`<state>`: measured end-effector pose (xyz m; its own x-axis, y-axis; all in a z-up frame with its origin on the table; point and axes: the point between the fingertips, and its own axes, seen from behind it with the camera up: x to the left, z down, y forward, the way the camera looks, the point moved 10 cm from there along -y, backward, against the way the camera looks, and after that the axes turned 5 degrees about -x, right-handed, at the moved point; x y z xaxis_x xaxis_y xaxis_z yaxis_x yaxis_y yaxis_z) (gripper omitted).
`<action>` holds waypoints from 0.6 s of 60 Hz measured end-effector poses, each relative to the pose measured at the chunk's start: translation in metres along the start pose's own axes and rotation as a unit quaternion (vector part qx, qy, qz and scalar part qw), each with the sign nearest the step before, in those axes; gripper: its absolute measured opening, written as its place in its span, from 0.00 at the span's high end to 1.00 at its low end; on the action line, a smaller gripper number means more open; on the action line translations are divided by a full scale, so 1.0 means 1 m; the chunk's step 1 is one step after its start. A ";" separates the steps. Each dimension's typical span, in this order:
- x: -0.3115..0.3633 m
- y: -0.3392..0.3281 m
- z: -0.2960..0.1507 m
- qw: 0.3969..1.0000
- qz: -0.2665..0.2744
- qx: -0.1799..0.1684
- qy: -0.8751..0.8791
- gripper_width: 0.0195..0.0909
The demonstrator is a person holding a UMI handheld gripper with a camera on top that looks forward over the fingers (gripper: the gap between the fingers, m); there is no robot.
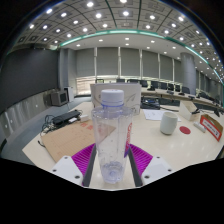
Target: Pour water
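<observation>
A clear plastic water bottle (111,135) with a white cap stands upright between my fingers, lifted above the pale table (60,140). My gripper (111,163) is shut on the water bottle, with the magenta pads (84,158) pressing its lower body from both sides. A white cup (168,123) stands on the table beyond the fingers, to the right of the bottle.
A red and white box (211,127) lies at the table's far right edge. A white upright board (113,95) stands behind the bottle. Dark cables and a device (62,117) lie at the table's left. Desks with monitors fill the room behind.
</observation>
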<state>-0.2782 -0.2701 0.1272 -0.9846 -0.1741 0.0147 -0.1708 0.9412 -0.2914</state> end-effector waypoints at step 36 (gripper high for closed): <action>-0.014 0.025 -0.099 0.983 -0.034 -0.059 0.170 0.81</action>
<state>-0.2719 -0.2153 0.2145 -0.9226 -0.1491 0.3557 -0.2193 0.9615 -0.1658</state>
